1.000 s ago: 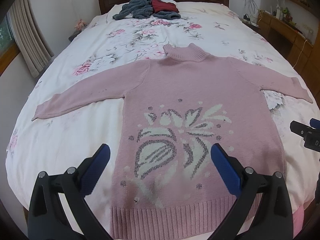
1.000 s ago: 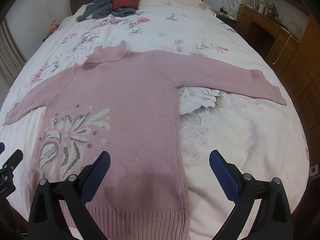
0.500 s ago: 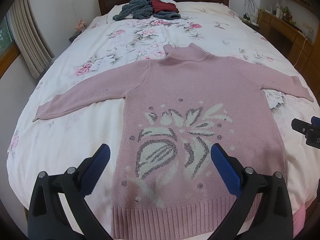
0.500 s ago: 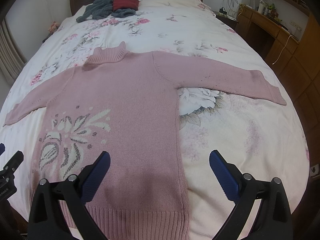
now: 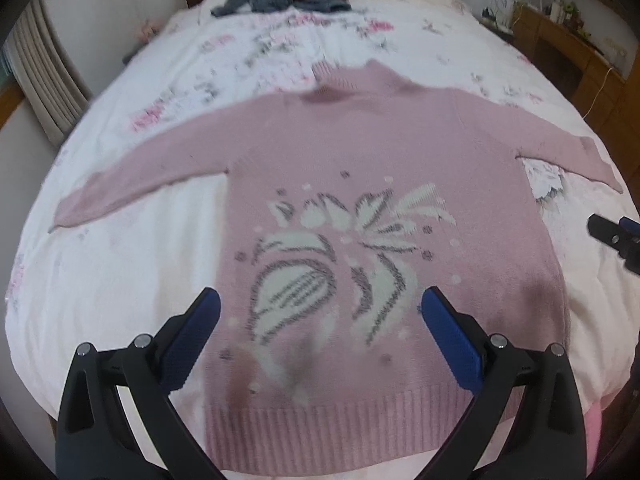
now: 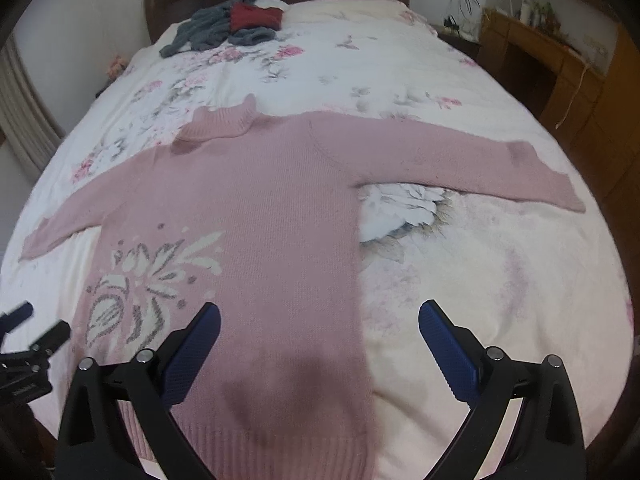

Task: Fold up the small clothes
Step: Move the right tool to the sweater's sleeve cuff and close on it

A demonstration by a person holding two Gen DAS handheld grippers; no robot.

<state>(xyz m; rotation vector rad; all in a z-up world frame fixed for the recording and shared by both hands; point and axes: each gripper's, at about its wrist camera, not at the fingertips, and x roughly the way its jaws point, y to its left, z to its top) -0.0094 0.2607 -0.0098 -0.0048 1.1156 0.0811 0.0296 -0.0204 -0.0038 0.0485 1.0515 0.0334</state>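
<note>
So far nothing is folded: the pink turtleneck sweater [image 5: 384,208] lies flat and face up on the floral bedspread [image 6: 460,280], both sleeves spread wide, ribbed hem toward the near edge. The left gripper [image 5: 320,320] hovers above the knitted flower motif, jaws wide apart and empty; the right gripper [image 6: 320,328] hangs over the sweater's right side edge, equally open and empty. Judging by this, every fold remains: sleeves in, then the body doubled.
</note>
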